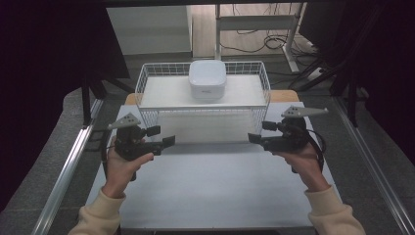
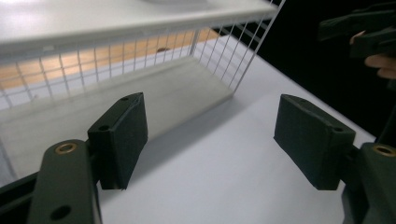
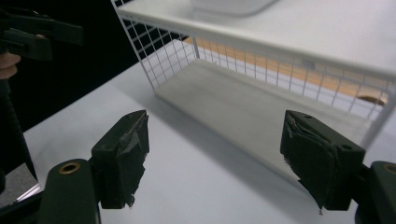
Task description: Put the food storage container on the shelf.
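A white wire rack (image 1: 147, 78) stands at the back of the white table (image 1: 215, 186). On its top shelf sits a white rounded box (image 1: 207, 80), whose lower edge also shows in the right gripper view (image 3: 233, 5). My left gripper (image 1: 161, 136) hovers over the table by the rack's front left corner, open and empty (image 2: 210, 121). Facing it from the rack's front right corner, my right gripper (image 1: 261, 132) is open too, with nothing between its pads (image 3: 215, 126). Each gripper view catches the other gripper farther off (image 2: 359, 28) (image 3: 37, 32).
The rack's lower level (image 2: 140, 98) is an open slot under the shelf, walled with wire mesh at the back and sides. A wooden board (image 1: 284, 95) lies under the rack. Metal rails (image 1: 68, 166) run along both table sides. Desk legs and cables (image 1: 264, 39) lie beyond.
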